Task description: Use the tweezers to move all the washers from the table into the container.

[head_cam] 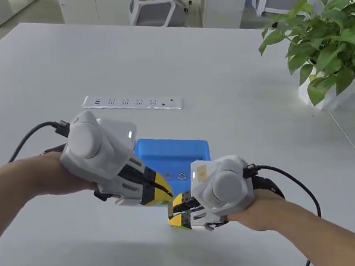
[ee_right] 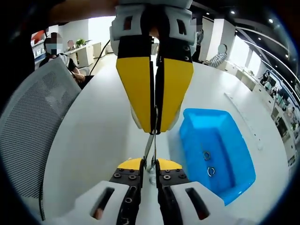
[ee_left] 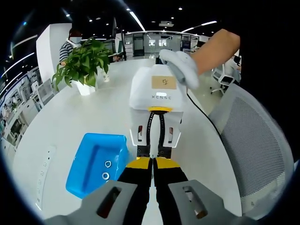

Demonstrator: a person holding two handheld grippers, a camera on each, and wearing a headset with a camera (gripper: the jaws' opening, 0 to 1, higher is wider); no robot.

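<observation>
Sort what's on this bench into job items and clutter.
Job: tweezers between left tool and right tool; blue container; two washers inside it.
Lying about: power strip; potted plant; office chair.

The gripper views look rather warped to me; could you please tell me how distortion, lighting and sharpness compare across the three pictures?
Head view: soft even light, straight lines, a faint shadow on the table. Left gripper view: fisheye curve, ceiling lights glare as streaks, blue container sharp. Right gripper view: same bulge, tweezers and washers crisp.
</observation>
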